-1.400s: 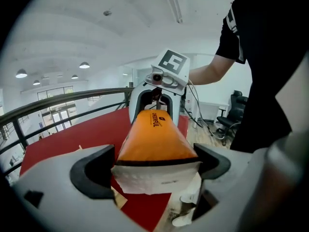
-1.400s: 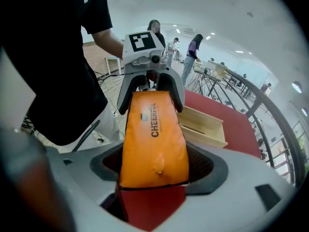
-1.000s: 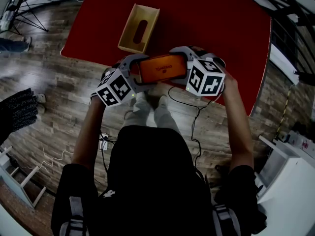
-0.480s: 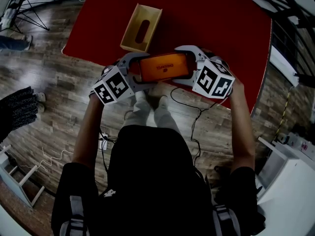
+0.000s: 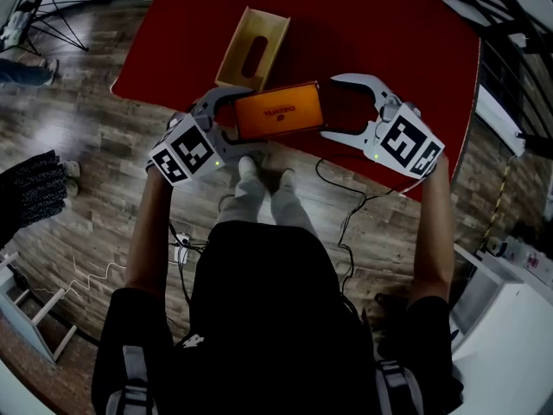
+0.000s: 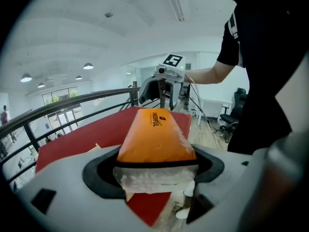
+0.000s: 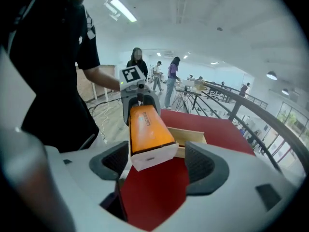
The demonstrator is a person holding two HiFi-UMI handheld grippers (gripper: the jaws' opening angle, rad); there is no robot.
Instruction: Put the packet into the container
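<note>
An orange packet (image 5: 278, 111) hangs level over the near edge of the red table (image 5: 380, 24). My left gripper (image 5: 246, 121) is shut on its left end; the left gripper view shows the packet (image 6: 154, 139) wedged between the pads and pointing away. My right gripper (image 5: 333, 106) stands open just off the packet's right end. In the right gripper view the white end of the packet (image 7: 147, 129) sits ahead of the jaws, close to the left pad with a gap to the right one. The wooden container (image 5: 232, 48), open-topped with a slot in its bottom, lies just beyond the packet.
The person stands at the table's near edge, on a plank floor (image 5: 104, 162) with cables (image 5: 341, 206). A railing (image 7: 251, 110) runs behind the table. White furniture (image 5: 510, 318) stands at the right. Other people (image 7: 171, 76) are far off.
My right gripper has drawn back to the right off the packet's end and risen. The left gripper has carried the packet a little up and toward the container.
</note>
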